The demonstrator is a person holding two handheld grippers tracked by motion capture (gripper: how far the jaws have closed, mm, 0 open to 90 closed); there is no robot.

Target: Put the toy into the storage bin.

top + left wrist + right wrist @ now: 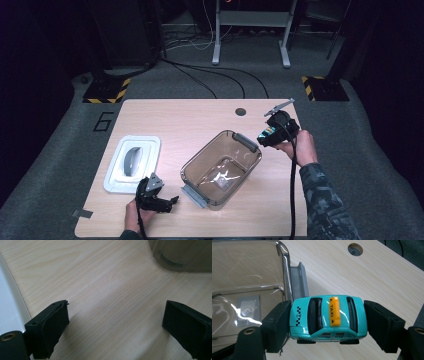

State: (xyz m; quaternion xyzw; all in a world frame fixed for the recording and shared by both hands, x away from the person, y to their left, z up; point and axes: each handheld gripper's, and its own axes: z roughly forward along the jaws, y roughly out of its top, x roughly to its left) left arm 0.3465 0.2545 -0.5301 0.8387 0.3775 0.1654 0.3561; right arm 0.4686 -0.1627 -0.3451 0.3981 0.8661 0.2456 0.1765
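Pale wooden table (165, 117) in a dark room, cables on the floor beyond. Right tongs (328, 322) clamped on a turquoise toy taxi (328, 316), held nose to tail just beside the rim of a clear tub (221, 167). Left tongs (115, 325) open, empty, resting low beside a white lid (132, 162). Risk: taxi clipping the grey latch (298, 280) directly ahead, then slipping from the pads.

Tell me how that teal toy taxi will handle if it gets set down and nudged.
The toy taxi has wheels showing underneath, so it would probably roll. Its glossy shell looks hard and maybe slippery, yet the right tongs hold it end to end. It looks small, likely light.
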